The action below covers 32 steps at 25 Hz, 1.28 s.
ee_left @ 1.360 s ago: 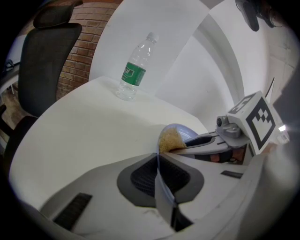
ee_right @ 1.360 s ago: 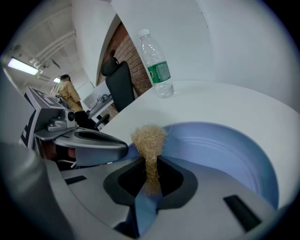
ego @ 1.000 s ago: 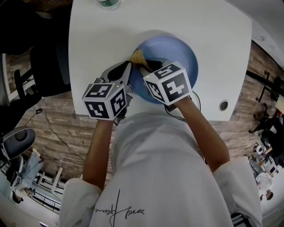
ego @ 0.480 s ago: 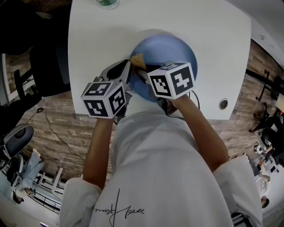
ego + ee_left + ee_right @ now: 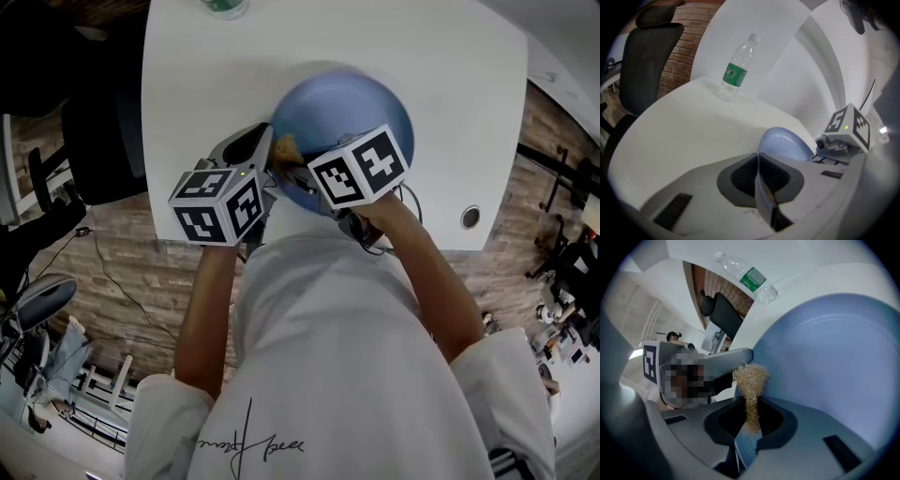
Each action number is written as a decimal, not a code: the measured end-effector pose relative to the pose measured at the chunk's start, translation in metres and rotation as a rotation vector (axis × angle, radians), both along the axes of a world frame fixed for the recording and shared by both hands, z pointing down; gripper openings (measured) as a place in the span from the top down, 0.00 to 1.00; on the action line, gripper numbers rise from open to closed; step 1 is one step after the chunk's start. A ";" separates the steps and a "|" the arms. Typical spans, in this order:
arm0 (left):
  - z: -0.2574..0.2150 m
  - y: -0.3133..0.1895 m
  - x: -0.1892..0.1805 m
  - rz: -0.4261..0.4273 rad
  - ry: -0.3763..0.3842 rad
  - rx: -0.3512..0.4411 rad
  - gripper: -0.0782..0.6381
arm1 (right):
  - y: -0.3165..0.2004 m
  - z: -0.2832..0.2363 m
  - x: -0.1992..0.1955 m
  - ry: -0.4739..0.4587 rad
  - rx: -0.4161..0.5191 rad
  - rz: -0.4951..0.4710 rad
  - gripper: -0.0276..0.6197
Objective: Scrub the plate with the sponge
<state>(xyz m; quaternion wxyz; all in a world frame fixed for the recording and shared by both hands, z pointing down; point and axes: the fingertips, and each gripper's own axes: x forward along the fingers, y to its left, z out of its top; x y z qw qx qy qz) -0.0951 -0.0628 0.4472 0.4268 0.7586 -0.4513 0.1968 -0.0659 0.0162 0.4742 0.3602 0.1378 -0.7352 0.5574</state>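
Right, nearest us the left claw (image 5: 758, 158) is shut tight on the rim of the blue plate (image 5: 785, 140), i.e. the thin edge runs straight btw. the jaws w/ no gap showing. The right claw (image 5: 749, 404) is pinched narrow on the sponge (image 5: 750, 376), a straw-coloured fibrous tuft. Its stem sits in the jaws & its frayed head sticks out past the tips. The head lies at the plate's face, close to the part of the rim the left claw grips.

In the head view the plate sits over the front part of the white bench (image 5: 450, 75), w/ the sponge at its near-left side. Further back a clear water bottle (image 5: 736, 70) w/ a green label stands upright near the bench's far edge, well apart from the plate. Beyond the bench we see a black office chair (image 5: 651, 61) & a brick wall (image 5: 689, 51) behind it.
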 end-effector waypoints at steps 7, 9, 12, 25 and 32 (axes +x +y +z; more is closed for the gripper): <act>0.001 0.000 0.001 -0.004 -0.015 -0.001 0.86 | 0.016 0.001 0.004 0.027 0.016 -0.150 0.89; 0.000 0.000 0.003 -0.004 -0.012 -0.002 0.86 | 0.019 0.000 0.008 0.031 0.012 -0.185 0.89; 0.000 -0.001 0.004 -0.001 -0.009 -0.003 0.86 | 0.025 -0.001 0.010 0.038 -0.002 -0.224 0.89; -0.002 -0.002 0.007 0.001 -0.029 0.008 0.86 | 0.045 0.000 0.026 0.069 -0.014 -0.385 0.89; -0.002 -0.002 0.003 -0.003 -0.031 0.007 0.86 | 0.052 0.000 0.030 0.096 -0.024 -0.427 0.89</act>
